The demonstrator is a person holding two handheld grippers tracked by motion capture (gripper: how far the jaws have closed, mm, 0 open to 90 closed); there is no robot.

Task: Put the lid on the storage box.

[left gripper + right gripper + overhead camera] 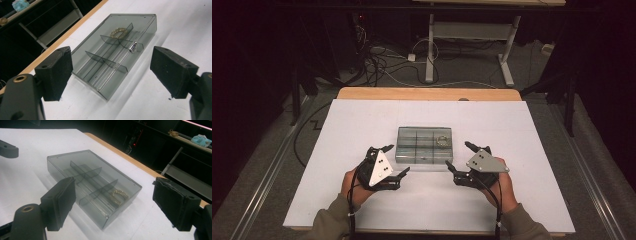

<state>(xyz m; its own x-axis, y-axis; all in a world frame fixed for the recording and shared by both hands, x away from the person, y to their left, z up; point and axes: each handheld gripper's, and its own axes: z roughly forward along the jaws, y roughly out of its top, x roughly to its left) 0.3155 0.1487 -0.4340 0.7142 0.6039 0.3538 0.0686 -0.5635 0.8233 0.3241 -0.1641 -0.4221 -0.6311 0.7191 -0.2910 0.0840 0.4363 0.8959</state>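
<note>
Smoky-grey clear plastic compartment box (pixel 424 145) lies flat at the middle of the white table sheet (pixel 362 125), with bare sheet open on every side — its near corners stand just beyond both grippers. Thin dividers split it into cells; a small gold beaded bracelet (pixel 119 32) lies in one far-right cell. The left gripper (pixel 389 162) and right gripper (pixel 459 156) hover apart from it, jaws spread wide, holding nothing. Beyond the wooden table edge (pixel 427 93) — dark floor, cables, a white desk frame (pixel 469 40).
</note>
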